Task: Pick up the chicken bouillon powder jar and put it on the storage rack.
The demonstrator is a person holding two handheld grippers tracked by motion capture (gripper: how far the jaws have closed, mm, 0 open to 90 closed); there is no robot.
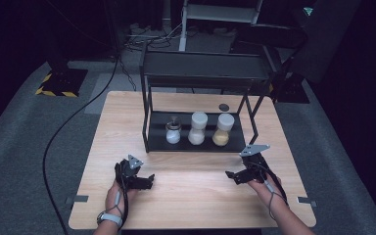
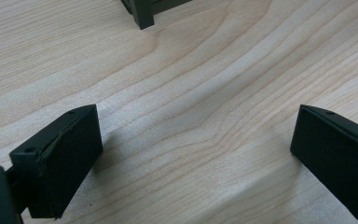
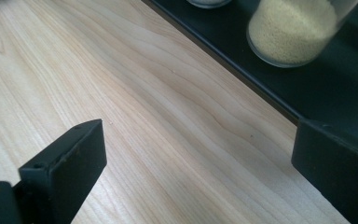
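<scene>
Wood table (image 1: 191, 196): pale grain, bare under both grippers.
Left gripper (image 1: 147, 182): low over the table's near left, forearm coming in from the bottom edge, jaws pointing right toward the middle; spread wide, nothing between them.
Right gripper (image 1: 232, 176): near right, jaws pointing left toward the other gripper; wide apart, holding nothing.
Black rack (image 1: 196, 144): at the table's far middle, long side running left to right.
Jars: small clear jar (image 1: 173, 132), white-filled jar (image 1: 197, 128) and yellow-grain jar (image 1: 223, 129), upright in a row on the lower shelf, well apart from both grippers.
</scene>
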